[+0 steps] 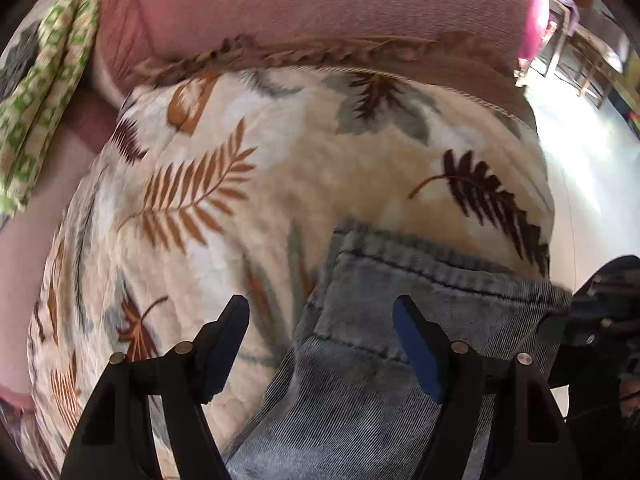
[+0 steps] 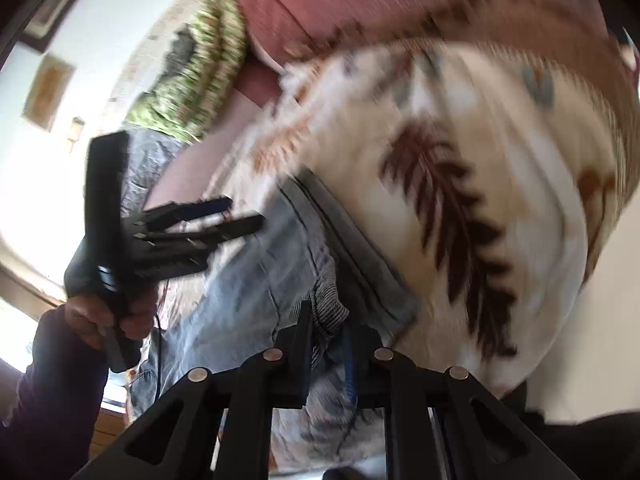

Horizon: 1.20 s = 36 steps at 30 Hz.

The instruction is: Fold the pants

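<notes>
Light blue denim pants (image 1: 384, 360) lie on a cream blanket with a leaf print (image 1: 280, 168); a stitched hem edge runs across their far end. My left gripper (image 1: 320, 320) is open above the pants, with its fingers on either side of the denim's left part and nothing held. In the right wrist view my right gripper (image 2: 332, 328) is shut on a bunched fold of the pants (image 2: 256, 280). The left gripper (image 2: 240, 212) shows there too, held by a hand at the left, fingers apart.
A pink cushion or sofa back (image 1: 320, 4) lies beyond the blanket. A green patterned cloth (image 1: 44, 92) hangs at the far left. The blanket's right edge drops to a pale floor (image 1: 588, 168). Framed pictures hang on a white wall (image 2: 48, 92).
</notes>
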Motion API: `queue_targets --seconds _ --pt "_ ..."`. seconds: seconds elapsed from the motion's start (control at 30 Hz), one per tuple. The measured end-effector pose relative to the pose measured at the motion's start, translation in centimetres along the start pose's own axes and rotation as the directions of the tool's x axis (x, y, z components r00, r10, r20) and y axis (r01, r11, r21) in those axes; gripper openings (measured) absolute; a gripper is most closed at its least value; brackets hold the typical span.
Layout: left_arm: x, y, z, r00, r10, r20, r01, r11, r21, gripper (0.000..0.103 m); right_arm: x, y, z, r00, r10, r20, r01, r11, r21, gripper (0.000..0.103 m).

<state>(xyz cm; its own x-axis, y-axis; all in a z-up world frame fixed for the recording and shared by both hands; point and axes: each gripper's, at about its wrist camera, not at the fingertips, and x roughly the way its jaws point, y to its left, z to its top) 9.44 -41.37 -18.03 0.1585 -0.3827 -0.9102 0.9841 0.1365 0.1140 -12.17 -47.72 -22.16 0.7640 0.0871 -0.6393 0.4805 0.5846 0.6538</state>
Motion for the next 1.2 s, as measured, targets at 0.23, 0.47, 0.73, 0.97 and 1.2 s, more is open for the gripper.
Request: queue_targets --seconds 0.23,0.47,0.73,0.97,1.2 --pt "2.8 -0.6 1.8 0.998 0.003 -0.062 -0.003 1.0 -0.006 0.05 1.3 -1.0 1.8 0.999 -0.049 0.014 0.048 0.998 0.044 0.012" --pt "3.0 -2.0 2.4 0.995 0.095 -0.04 -0.093 0.994 0.054 0.051 -0.6 -2.9 2.3 0.993 -0.091 0.08 0.081 0.989 0.125 0.03" --pt "3.0 -0.6 2.9 0.997 0.022 -0.067 -0.02 0.999 0.033 0.053 2.3 -2.9 5.4 0.994 0.022 -0.109 -0.014 0.997 0.076 0.053" --pt "-1.9 3.9 0.6 0.998 0.063 0.009 -0.06 0.983 -0.175 0.053 7.1 -1.4 8.1 0.953 0.038 -0.301 -0.066 0.994 -0.084 0.054" --pt "-7.0 6.5 -9.3 0.992 0.109 -0.063 -0.126 0.89 -0.437 0.053 7.9 0.9 7.0 0.946 0.013 -0.325 -0.081 0.977 -0.197 0.015"
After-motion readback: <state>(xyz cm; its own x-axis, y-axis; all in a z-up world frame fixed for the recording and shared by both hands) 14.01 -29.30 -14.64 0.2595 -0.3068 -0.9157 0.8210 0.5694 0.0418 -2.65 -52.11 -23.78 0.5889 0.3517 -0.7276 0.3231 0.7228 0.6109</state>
